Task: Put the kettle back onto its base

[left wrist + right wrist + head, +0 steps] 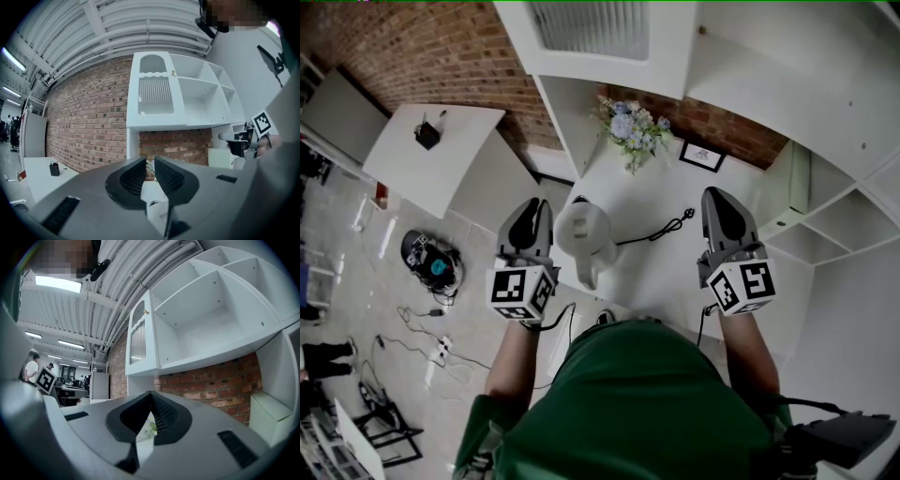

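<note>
A white kettle [587,236] stands upright on the white table [661,277], its handle toward me. A black cord [656,231] runs from under it to the right; I cannot make out a base below it. My left gripper [538,206] hovers just left of the kettle, apart from it, jaws shut and empty [150,162]. My right gripper [718,195] is held well to the right of the kettle, jaws closed together with nothing in them [151,395]. A bit of the white kettle [154,206] shows below the left jaws.
A vase of flowers [630,126] and a small framed picture [701,156] stand at the back against the brick wall. A white box [789,192] sits at the right under open shelves [853,220]. Left of the table's edge the floor holds cables [431,314].
</note>
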`<state>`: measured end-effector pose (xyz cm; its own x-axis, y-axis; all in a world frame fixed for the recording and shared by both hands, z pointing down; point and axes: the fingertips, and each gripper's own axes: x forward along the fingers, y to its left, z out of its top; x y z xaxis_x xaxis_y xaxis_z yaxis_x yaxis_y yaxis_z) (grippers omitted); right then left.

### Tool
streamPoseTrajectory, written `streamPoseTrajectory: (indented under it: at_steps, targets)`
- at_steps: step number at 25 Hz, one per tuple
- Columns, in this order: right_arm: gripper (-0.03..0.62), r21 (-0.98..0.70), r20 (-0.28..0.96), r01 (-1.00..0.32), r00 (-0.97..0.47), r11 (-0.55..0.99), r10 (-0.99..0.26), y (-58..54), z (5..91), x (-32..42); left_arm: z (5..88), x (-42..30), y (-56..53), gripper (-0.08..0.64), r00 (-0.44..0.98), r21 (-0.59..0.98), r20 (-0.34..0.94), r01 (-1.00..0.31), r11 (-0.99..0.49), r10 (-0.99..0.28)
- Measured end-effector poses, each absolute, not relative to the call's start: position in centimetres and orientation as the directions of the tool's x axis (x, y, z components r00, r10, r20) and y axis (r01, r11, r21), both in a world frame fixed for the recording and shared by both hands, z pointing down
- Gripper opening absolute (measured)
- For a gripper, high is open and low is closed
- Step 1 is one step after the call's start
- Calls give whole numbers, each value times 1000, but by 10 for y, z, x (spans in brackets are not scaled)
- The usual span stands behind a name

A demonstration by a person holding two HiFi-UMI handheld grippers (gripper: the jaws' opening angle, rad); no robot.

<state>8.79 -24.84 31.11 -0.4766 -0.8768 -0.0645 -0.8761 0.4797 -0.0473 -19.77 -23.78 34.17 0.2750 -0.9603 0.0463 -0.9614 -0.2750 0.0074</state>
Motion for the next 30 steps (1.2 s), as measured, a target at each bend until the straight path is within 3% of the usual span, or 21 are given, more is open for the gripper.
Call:
streamPoseTrajectory:
  at_steps: [16,30]
  targets:
    - [21,-75,-45,-861,-501,503,-864,-259,325,108,352,-184,-237,67,239,16,87,-971,-238,-967]
    - [21,-126,-17,-819,-563,560,-826,-281,354,124,369,-181,-223,67,127,20,126,-992,-125,-984]
